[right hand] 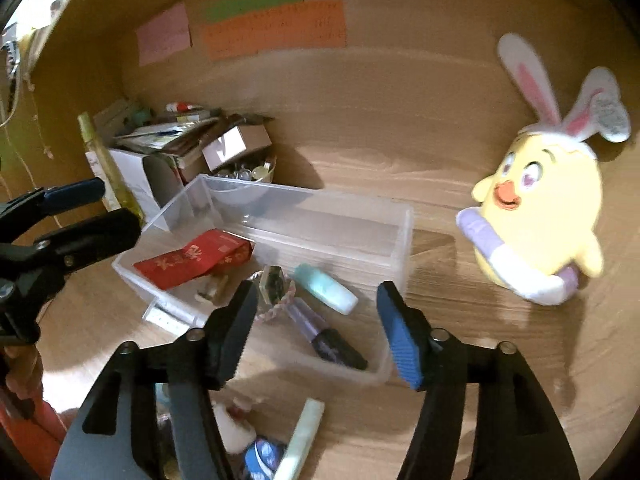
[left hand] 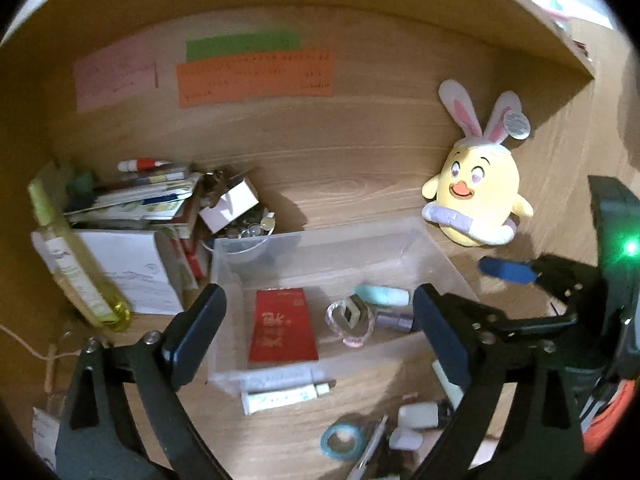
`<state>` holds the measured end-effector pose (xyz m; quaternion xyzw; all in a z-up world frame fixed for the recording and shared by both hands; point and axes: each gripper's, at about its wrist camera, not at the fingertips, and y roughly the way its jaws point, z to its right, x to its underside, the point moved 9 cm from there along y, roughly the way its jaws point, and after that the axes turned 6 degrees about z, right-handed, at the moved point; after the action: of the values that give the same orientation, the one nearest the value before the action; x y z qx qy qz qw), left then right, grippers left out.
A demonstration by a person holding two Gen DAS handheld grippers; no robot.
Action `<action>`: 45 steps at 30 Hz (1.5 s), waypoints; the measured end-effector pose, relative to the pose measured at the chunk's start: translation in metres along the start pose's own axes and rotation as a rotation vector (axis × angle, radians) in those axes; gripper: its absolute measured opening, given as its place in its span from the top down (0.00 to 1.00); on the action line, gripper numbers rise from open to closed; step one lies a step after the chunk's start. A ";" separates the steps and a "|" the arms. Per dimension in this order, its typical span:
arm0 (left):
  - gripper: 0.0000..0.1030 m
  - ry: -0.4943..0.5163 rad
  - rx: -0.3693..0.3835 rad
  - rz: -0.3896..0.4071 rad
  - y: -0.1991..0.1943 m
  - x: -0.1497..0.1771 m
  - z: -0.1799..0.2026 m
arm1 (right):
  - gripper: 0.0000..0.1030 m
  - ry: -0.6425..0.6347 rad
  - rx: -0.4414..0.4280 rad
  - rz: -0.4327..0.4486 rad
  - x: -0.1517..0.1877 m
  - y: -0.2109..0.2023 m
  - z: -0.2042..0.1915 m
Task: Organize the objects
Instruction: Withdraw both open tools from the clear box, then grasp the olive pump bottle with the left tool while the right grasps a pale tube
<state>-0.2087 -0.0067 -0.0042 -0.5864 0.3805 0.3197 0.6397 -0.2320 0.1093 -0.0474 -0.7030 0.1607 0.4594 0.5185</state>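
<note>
A clear plastic bin (left hand: 256, 248) (right hand: 320, 204) sits on the wooden desk. It holds a red envelope (left hand: 282, 330) (right hand: 192, 260), a pink bracelet with a small dark box (left hand: 352, 320) (right hand: 274, 288), a mint tube (left hand: 382, 294) (right hand: 326, 286) and a purple pen (left hand: 394, 320) (right hand: 326, 336). My left gripper (left hand: 320, 332) is open and empty, just in front of the bin. My right gripper (right hand: 316, 332) is open and empty above the bin's near right end; it also shows in the left wrist view (left hand: 520, 276).
A yellow chick plush with bunny ears (left hand: 478, 200) (right hand: 540, 216) stands to the right. Boxes, papers and a yellow-green bottle (left hand: 72, 256) pile at the left. A white tube (left hand: 286, 396), teal tape roll (left hand: 342, 440) and small white items (left hand: 416, 416) lie before the bin.
</note>
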 end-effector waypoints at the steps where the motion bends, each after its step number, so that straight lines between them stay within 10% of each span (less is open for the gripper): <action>1: 0.06 0.003 -0.003 0.000 -0.004 0.003 0.000 | 0.37 -0.007 0.008 0.011 0.002 -0.007 0.000; 10: 0.06 0.011 -0.023 -0.036 -0.026 0.053 0.005 | 0.32 0.008 0.006 0.013 0.038 -0.035 0.003; 22: 0.09 -0.078 0.013 -0.135 -0.029 0.129 0.019 | 0.35 0.011 0.016 -0.192 0.120 -0.002 0.007; 36: 0.56 -0.048 0.100 -0.220 -0.028 0.172 0.049 | 0.85 0.017 0.027 -0.207 0.134 -0.002 0.020; 45: 0.60 -0.107 0.090 -0.182 -0.032 0.165 0.034 | 0.86 0.075 0.033 -0.180 0.139 -0.014 0.032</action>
<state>-0.0940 0.0176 -0.1295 -0.5712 0.3050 0.2737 0.7112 -0.1647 0.1775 -0.1537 -0.7225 0.1237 0.3816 0.5631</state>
